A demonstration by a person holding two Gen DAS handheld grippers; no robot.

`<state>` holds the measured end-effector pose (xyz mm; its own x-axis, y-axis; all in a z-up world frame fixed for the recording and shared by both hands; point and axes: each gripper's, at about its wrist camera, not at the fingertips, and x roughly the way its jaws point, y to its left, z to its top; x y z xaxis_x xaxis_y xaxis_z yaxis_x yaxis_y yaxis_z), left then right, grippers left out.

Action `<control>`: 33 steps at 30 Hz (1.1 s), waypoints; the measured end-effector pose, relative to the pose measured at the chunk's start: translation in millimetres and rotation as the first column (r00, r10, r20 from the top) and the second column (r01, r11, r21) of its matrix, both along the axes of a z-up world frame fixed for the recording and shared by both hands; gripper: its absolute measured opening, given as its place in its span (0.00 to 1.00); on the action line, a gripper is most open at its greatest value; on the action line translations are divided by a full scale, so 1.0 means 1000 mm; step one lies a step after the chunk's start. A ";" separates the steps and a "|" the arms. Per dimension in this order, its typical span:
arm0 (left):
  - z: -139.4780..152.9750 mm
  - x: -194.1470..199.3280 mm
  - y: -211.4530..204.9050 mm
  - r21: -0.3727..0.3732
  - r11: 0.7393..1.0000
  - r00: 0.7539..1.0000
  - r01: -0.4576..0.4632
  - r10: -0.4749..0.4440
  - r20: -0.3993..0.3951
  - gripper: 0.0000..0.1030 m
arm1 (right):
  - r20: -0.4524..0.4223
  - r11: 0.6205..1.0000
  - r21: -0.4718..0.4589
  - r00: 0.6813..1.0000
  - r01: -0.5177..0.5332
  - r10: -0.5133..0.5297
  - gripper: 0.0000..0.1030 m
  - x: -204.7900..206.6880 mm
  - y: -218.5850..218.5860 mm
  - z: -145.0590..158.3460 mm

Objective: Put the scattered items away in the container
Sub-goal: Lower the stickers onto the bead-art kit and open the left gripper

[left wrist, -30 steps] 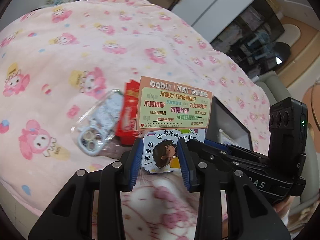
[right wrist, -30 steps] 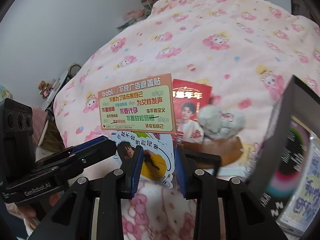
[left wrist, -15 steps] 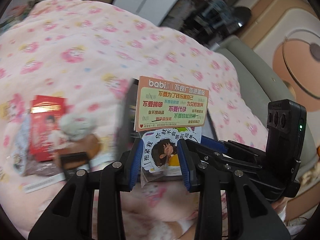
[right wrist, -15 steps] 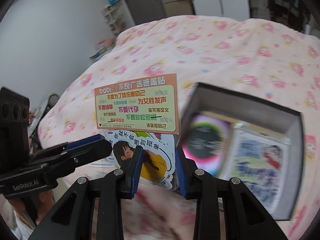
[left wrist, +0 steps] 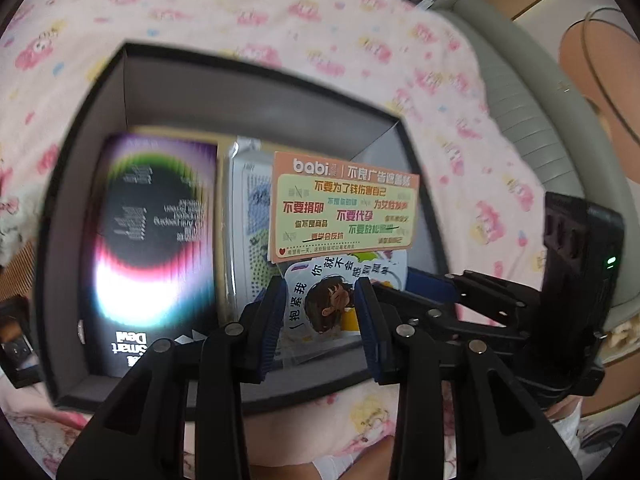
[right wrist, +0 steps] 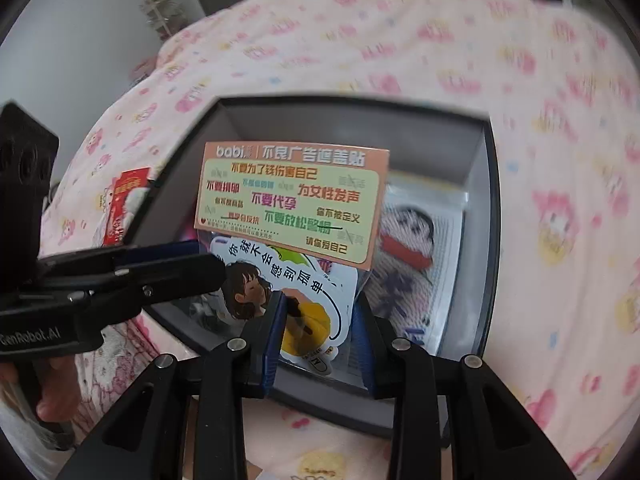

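Holding the clear-bagged sticker pack with the orange "babi" header card from both sides: left gripper clamped on its lower cartoon sheet, right gripper with jaws easing open, pack between them. Pack hangs upright over the dark grey open cardboard box. Inside the box: black booklet with rainbow ring, white bagged printed sheet. Box sits on the pink cartoon-print bed cover; red envelope beside it.

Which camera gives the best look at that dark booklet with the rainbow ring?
The left wrist view: the booklet lies in plain sight in the box. In the right wrist view the sticker pack and left gripper hide it.
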<state>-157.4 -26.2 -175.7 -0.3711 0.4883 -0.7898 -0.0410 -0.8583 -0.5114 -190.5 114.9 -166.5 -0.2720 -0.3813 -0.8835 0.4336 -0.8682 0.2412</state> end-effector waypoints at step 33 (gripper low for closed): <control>-0.042 -0.028 0.018 0.003 0.999 0.986 0.050 -0.050 0.160 0.34 | -0.014 1.000 0.023 1.000 0.004 -0.003 0.24 -0.002 0.006 -0.026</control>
